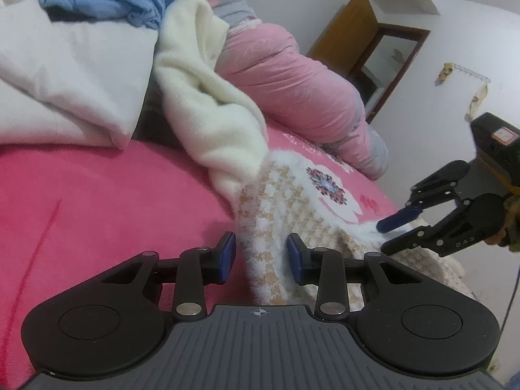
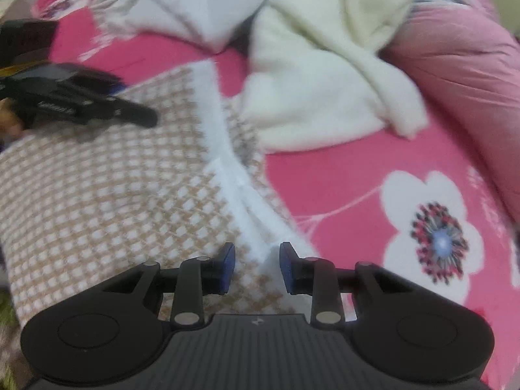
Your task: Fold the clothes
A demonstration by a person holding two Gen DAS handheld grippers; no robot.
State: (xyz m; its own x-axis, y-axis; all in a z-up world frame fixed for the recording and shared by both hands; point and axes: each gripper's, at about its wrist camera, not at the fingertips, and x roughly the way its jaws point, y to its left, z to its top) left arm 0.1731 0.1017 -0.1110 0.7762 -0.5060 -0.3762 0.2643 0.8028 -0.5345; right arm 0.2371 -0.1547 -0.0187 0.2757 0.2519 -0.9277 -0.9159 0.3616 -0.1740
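On the pink bed sheet with white flowers [image 2: 341, 175] lies the fluffy tan-and-white checked sweater [image 2: 107, 188], spread flat. Beside the sweater sits a soft cream fleece top [image 2: 325, 91]. The left gripper [image 1: 260, 256] is partly open, with a fuzzy fold of the sweater between its blue pads, not squeezed. The right gripper [image 2: 256, 265] is partly open over the sweater's white edge, holding nothing.

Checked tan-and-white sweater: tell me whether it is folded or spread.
Mostly spread. The checked sweater lies flat across the pink bedsheet, only its sleeve bunched.
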